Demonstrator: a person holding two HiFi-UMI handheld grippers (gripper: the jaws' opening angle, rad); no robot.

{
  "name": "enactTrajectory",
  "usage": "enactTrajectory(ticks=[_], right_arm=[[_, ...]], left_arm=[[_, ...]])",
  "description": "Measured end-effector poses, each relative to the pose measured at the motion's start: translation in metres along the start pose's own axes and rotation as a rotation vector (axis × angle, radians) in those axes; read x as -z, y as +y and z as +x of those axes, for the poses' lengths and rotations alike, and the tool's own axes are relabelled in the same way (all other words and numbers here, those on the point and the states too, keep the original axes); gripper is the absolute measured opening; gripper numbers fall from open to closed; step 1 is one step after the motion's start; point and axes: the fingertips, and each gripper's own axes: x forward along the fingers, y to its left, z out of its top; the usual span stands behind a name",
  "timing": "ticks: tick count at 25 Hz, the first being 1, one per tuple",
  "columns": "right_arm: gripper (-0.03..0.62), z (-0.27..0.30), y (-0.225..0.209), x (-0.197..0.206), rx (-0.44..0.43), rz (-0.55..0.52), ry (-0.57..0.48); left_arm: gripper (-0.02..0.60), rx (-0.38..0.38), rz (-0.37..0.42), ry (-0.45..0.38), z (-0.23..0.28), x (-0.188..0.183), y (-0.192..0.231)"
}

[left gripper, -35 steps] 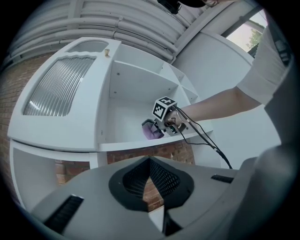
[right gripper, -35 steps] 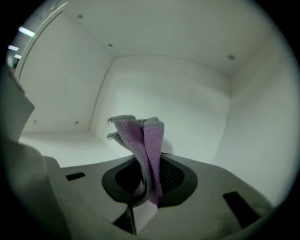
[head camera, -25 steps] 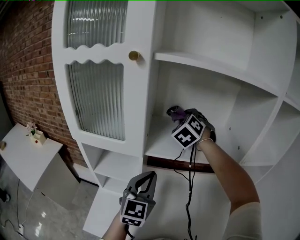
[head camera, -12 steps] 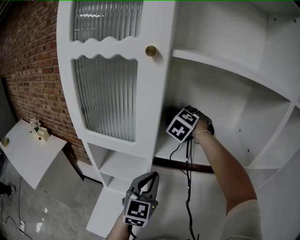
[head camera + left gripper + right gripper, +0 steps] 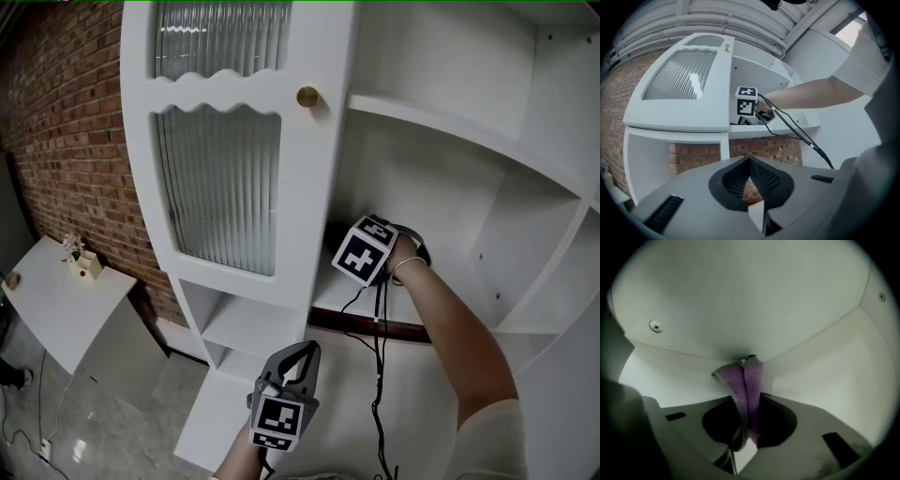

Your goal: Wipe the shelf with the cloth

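Observation:
My right gripper (image 5: 349, 246) reaches into the white cabinet's middle shelf (image 5: 324, 296), just behind the door's edge. Only its marker cube (image 5: 362, 252) and the hand show in the head view. In the right gripper view the right gripper (image 5: 746, 430) is shut on a purple cloth (image 5: 748, 385). The cloth's top end is pressed into an inner corner (image 5: 750, 356) where white panels meet. My left gripper (image 5: 298, 360) hangs low in front of the cabinet, shut and holding nothing. The left gripper (image 5: 750, 161) points at the cabinet from below, and the right gripper's cube (image 5: 746, 100) shows there.
The ribbed-glass door (image 5: 223, 178) with a gold knob (image 5: 307, 96) stands just left of the right gripper. Black cables (image 5: 379, 356) hang from the right hand. More white shelves sit above (image 5: 450, 131) and lower left (image 5: 239, 328). A brick wall (image 5: 66, 150) and a small white table (image 5: 56, 305) are at left.
The right gripper has moved left and deeper into the shelf, toward the door's edge. The purple cloth, seen a second ago in the head view, is now hidden. The left gripper has stayed low.

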Motion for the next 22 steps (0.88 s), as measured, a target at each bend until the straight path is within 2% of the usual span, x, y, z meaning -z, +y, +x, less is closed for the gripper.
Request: enactTrajectory(ticks=[7, 17, 22], right_arm=[[0.067, -0.042, 0.037, -0.005, -0.007, -0.093, -0.033], [0.064, -0.089, 0.075, -0.006, -0.006, -0.133, -0.078], [0.065, -0.113, 0.097, 0.0, -0.052, -0.205, -0.08]], left_arm=[[0.012, 0.003, 0.006, 0.001, -0.009, 0.0, -0.011], [0.012, 0.003, 0.015, 0.023, -0.027, 0.002, -0.027], [0.012, -0.015, 0.021, 0.049, -0.038, 0.008, -0.025]])
